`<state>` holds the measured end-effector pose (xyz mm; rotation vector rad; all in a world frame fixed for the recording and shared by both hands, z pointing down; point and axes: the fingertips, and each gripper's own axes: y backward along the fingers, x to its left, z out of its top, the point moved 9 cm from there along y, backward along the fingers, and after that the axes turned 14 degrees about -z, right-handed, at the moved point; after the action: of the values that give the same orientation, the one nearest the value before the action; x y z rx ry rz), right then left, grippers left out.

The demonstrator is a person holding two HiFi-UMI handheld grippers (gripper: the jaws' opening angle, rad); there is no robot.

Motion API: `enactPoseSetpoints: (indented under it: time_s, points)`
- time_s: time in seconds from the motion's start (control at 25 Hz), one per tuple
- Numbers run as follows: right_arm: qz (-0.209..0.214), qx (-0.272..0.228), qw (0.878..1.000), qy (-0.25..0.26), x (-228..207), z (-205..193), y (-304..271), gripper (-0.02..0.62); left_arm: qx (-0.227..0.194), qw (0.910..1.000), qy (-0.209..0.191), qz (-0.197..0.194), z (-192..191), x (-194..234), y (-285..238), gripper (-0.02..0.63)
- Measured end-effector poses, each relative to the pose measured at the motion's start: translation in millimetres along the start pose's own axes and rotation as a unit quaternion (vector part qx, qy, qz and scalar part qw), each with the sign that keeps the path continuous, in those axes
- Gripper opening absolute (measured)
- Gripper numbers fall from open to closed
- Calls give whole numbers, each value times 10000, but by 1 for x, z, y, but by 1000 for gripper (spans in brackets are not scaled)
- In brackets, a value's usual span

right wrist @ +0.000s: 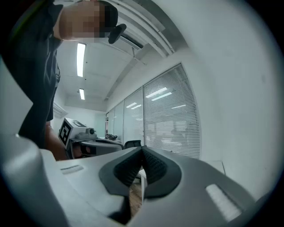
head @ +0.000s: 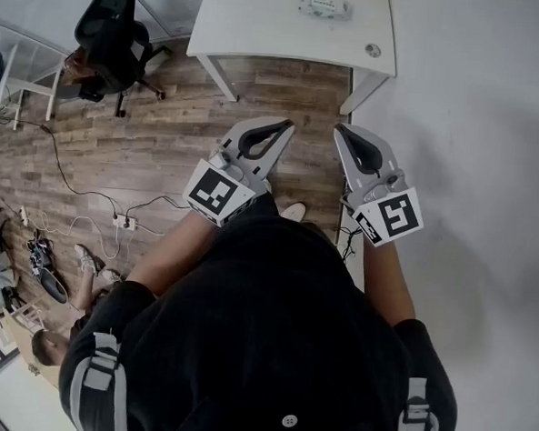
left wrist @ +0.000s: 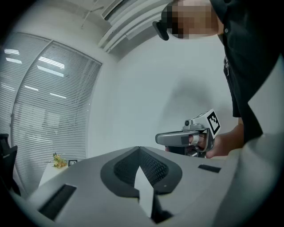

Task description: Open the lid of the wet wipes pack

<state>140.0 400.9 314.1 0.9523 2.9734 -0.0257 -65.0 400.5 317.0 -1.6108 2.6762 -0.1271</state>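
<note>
Wet wipes pack [head: 326, 6] lying on white table [head: 262, 32], likely light, soft, slippery; lid's edge offering the hold; left gripper [head: 282, 127], right gripper [head: 341, 131] hovering short of table, jaws together, empty.

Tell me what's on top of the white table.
A wet wipes pack and, near the right front corner, a small round object. The table has its far part cut off from view.

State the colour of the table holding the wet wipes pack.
The table is white, best seen in the head view.
</note>
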Motion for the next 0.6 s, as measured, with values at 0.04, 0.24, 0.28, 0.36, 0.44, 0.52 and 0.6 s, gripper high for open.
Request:
enactPoseSetpoints:
  time_s: [0.04,0.24,0.28,0.36,0.44,0.52,0.6]
  points:
    - [0,2,10000,-7,0,0,1,11,-16,10000,17,-7,-3,0,0,2]
    - [-8,38,10000,39,-1,-1,3,11,-84,9999,87,-50,-6,-1,-1,2]
    - [6,31,10000,55,0,-1,3,11,-72,9999,77,-63,-6,-1,-1,2]
    - [51,1,10000,45,-1,-2,3,11,-38,9999,59,-81,-6,0,-2,0]
    - [66,5,10000,40,-1,-4,3,11,-51,9999,82,-64,-6,0,-4,0]
    - [45,27,10000,62,0,-4,2,11,-43,9999,77,-52,-5,1,-4,2]
    - [23,20,10000,55,1,-3,2,11,-19,9999,87,-51,-5,2,-3,1]
